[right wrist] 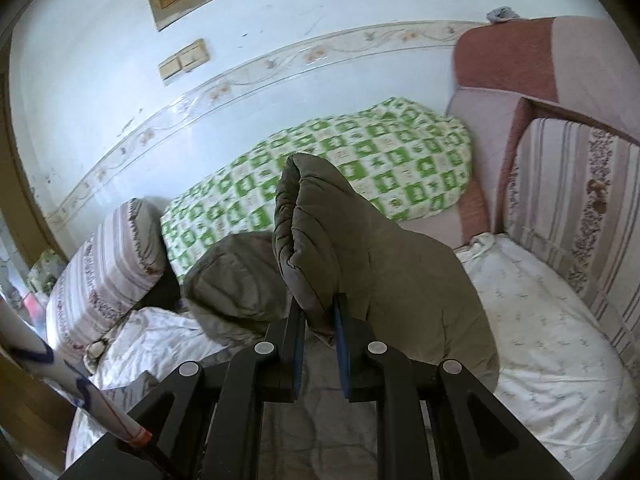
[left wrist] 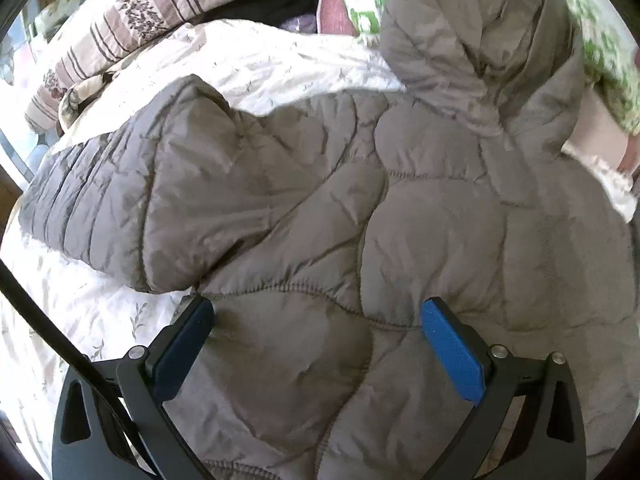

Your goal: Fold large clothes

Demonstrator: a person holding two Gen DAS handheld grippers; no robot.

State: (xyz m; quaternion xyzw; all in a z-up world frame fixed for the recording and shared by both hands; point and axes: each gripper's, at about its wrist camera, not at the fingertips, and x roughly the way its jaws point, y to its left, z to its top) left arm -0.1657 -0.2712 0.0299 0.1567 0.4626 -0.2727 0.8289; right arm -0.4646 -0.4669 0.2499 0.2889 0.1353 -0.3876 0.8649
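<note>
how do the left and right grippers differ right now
The left gripper is open, its pads apart above the grey jacket; the right gripper is shut on the jacket's cuff. The left faces the jacket lying flat; the right holds its piece lifted off the bed. Both have blue pads.

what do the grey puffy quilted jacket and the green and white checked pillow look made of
Grey puffy quilted jacket: thin synthetic shell, probably nylon or polyester, slight sheen, padded between stitched seams. Green and white checked pillow: matte printed woven cloth, likely cotton.
</note>
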